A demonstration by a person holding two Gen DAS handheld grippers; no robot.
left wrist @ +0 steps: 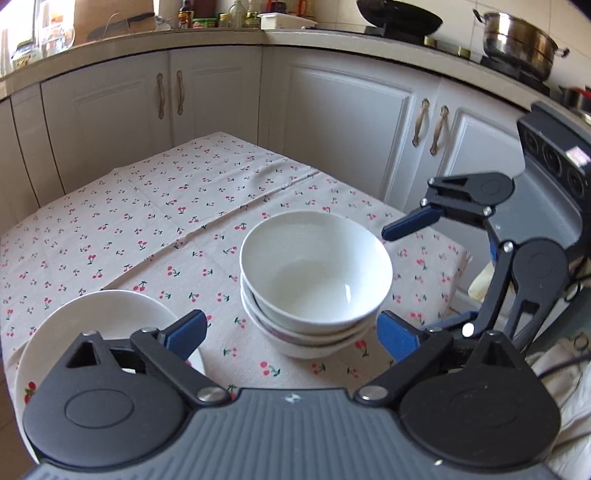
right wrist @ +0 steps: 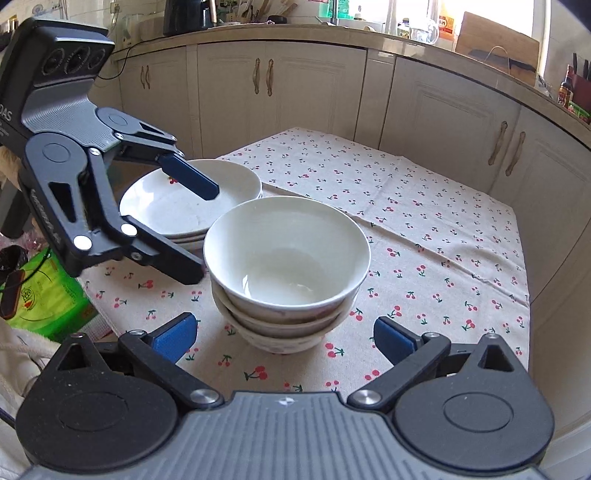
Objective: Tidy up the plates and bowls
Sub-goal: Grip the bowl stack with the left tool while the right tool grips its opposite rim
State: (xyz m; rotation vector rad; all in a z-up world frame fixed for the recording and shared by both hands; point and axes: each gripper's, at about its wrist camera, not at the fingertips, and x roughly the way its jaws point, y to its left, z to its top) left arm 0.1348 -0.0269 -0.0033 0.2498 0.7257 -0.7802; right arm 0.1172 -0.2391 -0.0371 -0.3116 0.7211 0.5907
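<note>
A stack of three white bowls (left wrist: 314,273) (right wrist: 288,258) stands on the cherry-print tablecloth (left wrist: 147,221) (right wrist: 424,240). A stack of white plates (left wrist: 103,317) (right wrist: 173,206) sits close beside it, on its left in both views. My left gripper (left wrist: 290,328) (right wrist: 203,234) is open, its blue pads apart on either side of the bowls and not touching them. My right gripper (right wrist: 284,332) (left wrist: 406,280) is open too, wide, facing the bowl stack from the other side with nothing held. In the right wrist view the left gripper's upper finger hangs over the plates.
White kitchen cabinets (left wrist: 221,96) (right wrist: 295,85) ring the table closely. A wok (left wrist: 399,16) and a steel pot (left wrist: 517,40) sit on the counter. A green package (right wrist: 44,295) lies beyond the table's edge. Bare cloth stretches behind the bowls.
</note>
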